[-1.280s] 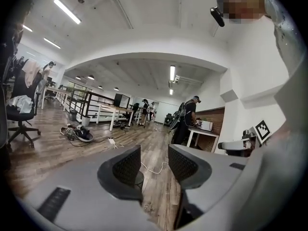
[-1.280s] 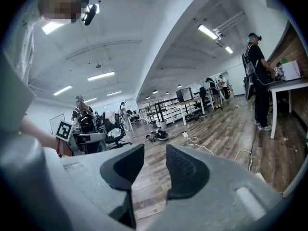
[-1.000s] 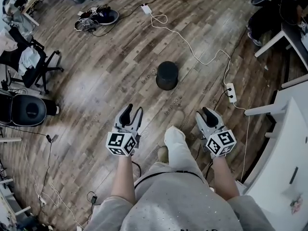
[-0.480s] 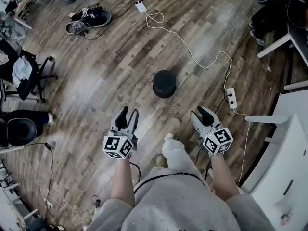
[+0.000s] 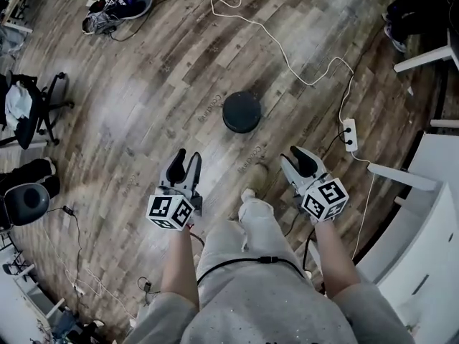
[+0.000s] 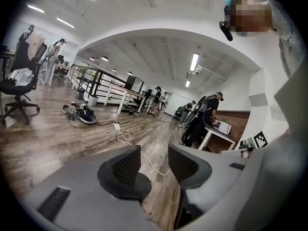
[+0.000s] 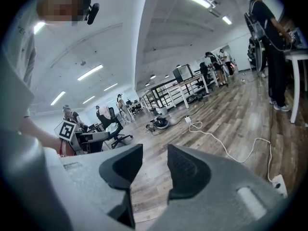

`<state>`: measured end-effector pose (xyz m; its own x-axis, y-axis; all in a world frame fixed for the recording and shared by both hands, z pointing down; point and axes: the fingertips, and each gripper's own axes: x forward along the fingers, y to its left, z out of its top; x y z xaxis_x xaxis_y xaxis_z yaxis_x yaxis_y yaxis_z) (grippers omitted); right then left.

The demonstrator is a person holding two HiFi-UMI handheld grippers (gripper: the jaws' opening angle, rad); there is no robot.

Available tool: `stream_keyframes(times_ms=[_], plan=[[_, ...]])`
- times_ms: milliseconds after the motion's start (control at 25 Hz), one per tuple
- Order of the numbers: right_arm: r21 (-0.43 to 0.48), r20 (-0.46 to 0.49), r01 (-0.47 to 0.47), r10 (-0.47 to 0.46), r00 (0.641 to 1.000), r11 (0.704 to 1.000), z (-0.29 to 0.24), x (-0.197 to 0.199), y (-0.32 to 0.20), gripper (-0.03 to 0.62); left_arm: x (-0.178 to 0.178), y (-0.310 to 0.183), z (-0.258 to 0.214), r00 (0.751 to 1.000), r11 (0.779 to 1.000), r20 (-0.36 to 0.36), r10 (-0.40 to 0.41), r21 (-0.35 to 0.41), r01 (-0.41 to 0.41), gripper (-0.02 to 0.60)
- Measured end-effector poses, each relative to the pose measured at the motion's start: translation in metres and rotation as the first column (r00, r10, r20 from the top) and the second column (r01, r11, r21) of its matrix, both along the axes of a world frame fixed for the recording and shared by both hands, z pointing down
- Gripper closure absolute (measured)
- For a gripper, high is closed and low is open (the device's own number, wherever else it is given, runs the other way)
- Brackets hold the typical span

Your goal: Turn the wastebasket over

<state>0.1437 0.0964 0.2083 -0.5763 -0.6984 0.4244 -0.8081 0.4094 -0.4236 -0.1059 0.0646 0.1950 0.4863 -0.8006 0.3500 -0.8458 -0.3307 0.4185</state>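
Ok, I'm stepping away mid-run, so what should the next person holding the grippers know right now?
Left gripper: open, empty.
Right gripper: open, empty.
Round black wastebasket: on the wood-plank floor ahead, roughly midway between the grippers, touching neither.
Done: nothing, wastebasket untouched.
To do: reach it, grip it, turn it over.

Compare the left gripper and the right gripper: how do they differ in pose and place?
The left gripper points almost straight up the head view; the right gripper leans in toward the wastebasket. The right gripper hangs beside the power strip; the left gripper is far from it. Both have jaws apart, hold nothing and are short of the wastebasket.
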Motion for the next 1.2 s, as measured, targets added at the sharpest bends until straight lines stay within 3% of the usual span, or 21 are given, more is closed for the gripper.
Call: stream_keyframes(times_ms=[280, 800, 1200], plan=[[-0.057, 0.019, 0.026, -0.025, 0.999, 0.998, 0.056, -0.012, -0.041, 0.439, 0.007, -0.041, 0.047, 0.999, 0.999, -0.009, 0.038, -0.032, -0.038, 0.407], [-0.112, 0.024, -0.079, 0.082, 0.996, 0.991, 0.143, -0.02, -0.107, 0.434, 0.021, -0.113, 0.149, 0.984, 0.98, -0.022, 0.178, -0.089, -0.179, 0.407], [-0.146, 0.048, -0.104, 0.112, 0.993, 0.984, 0.227, -0.032, -0.116, 0.433, 0.037, -0.12, 0.233, 0.964, 0.956, -0.043, 0.263, -0.12, -0.266, 0.407]])
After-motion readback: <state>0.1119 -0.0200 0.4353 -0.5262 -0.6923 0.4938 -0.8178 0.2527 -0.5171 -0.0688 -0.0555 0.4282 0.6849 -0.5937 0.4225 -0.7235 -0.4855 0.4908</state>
